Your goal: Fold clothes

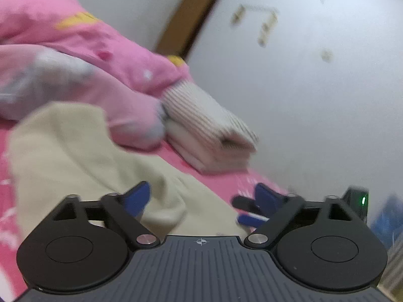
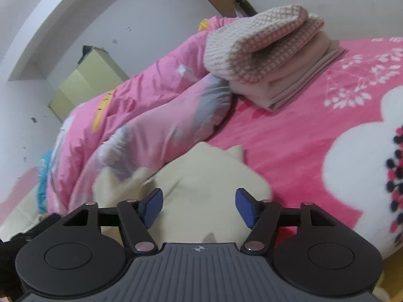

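Observation:
A cream garment (image 1: 83,151) lies crumpled on the pink bed sheet (image 1: 216,173), under and ahead of my left gripper (image 1: 201,198). That gripper is open, its blue pads (image 1: 137,198) spread wide with nothing between them. In the right wrist view the same cream garment (image 2: 201,176) lies bunched just ahead of my right gripper (image 2: 199,206), which is open over it. A stack of folded clothes (image 2: 274,65) topped by a knitted beige piece sits further back on the sheet (image 2: 289,136); in the left wrist view this stack (image 1: 209,130) is at centre.
A rumpled pink quilt (image 2: 141,115) is heaped on the far side of the bed, against the garment and the stack. The other gripper's dark and blue parts (image 1: 248,211) show beside my left gripper. A yellow-green cabinet (image 2: 83,85) and a wooden door (image 1: 189,20) stand by the white walls.

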`<state>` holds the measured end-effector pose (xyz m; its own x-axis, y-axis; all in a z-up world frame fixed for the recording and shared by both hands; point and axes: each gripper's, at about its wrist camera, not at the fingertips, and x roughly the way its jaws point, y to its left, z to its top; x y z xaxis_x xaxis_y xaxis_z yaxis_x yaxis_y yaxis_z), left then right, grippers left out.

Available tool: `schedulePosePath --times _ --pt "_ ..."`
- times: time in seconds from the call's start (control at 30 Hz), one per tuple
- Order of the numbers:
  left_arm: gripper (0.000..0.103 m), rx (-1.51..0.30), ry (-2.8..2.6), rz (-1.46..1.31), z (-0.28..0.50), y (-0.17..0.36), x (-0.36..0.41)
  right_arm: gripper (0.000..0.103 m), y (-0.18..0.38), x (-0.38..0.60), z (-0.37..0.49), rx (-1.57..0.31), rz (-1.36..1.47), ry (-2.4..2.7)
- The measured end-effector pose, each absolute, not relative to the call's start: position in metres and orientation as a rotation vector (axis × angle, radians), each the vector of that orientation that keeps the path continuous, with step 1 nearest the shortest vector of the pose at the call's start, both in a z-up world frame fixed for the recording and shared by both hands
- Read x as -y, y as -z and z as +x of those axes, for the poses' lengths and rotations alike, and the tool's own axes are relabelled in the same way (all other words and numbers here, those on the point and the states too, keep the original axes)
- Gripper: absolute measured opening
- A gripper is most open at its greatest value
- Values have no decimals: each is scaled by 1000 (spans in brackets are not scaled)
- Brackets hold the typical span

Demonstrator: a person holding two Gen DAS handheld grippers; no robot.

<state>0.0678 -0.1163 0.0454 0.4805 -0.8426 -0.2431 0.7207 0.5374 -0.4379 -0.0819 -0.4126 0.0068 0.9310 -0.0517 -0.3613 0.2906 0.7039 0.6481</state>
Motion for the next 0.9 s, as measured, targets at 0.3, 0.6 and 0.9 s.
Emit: schedulePosePath --times 0.3,0.6,0.9 --pt "96 -494 675 -429 86 -33 24 85 -15 376 -62 -382 808 26" --pt "96 -674 484 -387 104 0 14 89 -10 336 -36 -536 738 17" --pt "100 -734 481 -189 96 14 46 103 -7 294 -4 -656 533 122"
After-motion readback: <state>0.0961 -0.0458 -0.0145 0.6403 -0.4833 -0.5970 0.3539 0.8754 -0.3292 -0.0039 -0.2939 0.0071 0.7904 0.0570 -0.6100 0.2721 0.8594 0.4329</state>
